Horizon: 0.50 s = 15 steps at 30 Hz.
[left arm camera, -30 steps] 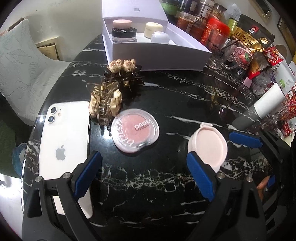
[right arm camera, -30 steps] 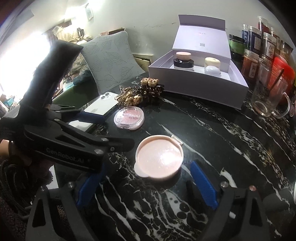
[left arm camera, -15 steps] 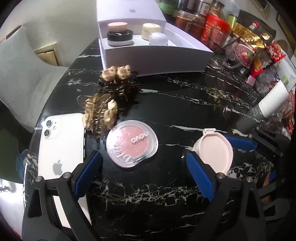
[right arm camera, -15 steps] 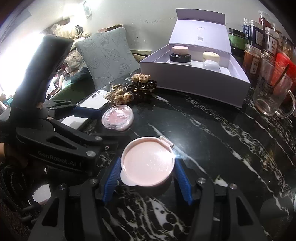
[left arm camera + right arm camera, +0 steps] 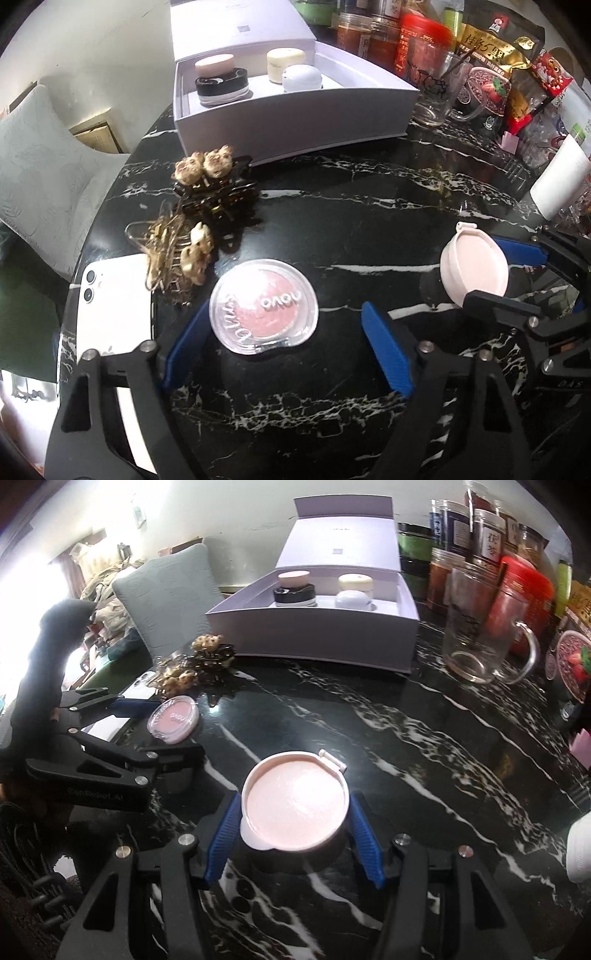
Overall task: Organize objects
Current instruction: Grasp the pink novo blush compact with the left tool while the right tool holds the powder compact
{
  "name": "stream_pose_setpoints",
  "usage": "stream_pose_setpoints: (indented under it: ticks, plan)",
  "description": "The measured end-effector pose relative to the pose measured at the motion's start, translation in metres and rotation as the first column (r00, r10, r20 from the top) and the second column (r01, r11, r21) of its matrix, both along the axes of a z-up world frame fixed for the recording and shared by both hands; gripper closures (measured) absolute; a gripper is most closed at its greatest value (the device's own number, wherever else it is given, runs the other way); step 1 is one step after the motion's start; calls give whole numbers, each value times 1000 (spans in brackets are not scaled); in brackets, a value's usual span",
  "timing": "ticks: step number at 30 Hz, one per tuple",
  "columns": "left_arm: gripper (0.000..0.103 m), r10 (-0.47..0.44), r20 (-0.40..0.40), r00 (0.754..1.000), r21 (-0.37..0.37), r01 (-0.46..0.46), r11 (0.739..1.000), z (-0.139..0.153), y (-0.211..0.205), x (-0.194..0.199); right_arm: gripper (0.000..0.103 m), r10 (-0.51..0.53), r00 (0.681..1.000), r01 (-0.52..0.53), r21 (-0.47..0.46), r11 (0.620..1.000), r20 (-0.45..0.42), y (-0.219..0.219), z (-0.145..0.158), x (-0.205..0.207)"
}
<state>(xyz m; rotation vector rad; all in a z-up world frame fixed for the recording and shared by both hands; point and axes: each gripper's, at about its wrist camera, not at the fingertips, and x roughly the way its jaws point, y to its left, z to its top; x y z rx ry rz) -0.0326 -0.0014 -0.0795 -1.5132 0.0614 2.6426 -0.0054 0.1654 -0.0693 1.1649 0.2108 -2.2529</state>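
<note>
- Pale pink plastic, the round compact (image 5: pixel 295 806) sits clamped between the blue pads of the right claw (image 5: pixel 293 836), out on the open middle of the black marble desk (image 5: pixel 424 746); its hinge tab points away, toward the white box (image 5: pixel 314 635) at the far edge.
- The pads bear on opposite sides of the rim, so the hold looks centred; a straight lift before any sideways carry should keep the compact from skidding on the polished stone.
- The left claw (image 5: pixel 284 343) has just been closing around the clear-lidded blush compact (image 5: pixel 264 304) near the desk's left edge. One pad is at the case's left rim; the other stands apart on the right, so nothing is gripped yet.
- To close well, the left claw should shift right until the case is centred, or the nearer pad will push it sideways.
- Two hair claw clips (image 5: pixel 192 229) lie just beyond the blush and a white phone (image 5: pixel 110 306) just left of it, so the lift should go upward.
- The box holds four jars with free room on the right side.
</note>
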Motion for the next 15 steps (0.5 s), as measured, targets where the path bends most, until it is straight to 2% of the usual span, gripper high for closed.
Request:
stream_pose_setpoints:
  ticks: [6,11,15]
  plan:
    - [49,-48,-7,999,1,48,999,3,9,2,43,0,1000,0,-1,1000,0,1,0,0]
    - [48,-113,-11,994,0,113,994,2,18,8,43,-1,1000,1,11,1000,11,0,-2,-1]
    - [48,-121,-24,992,4,121,993,1,18,11,43,-2,1000,2,15,1000,11,-1,-3,-1]
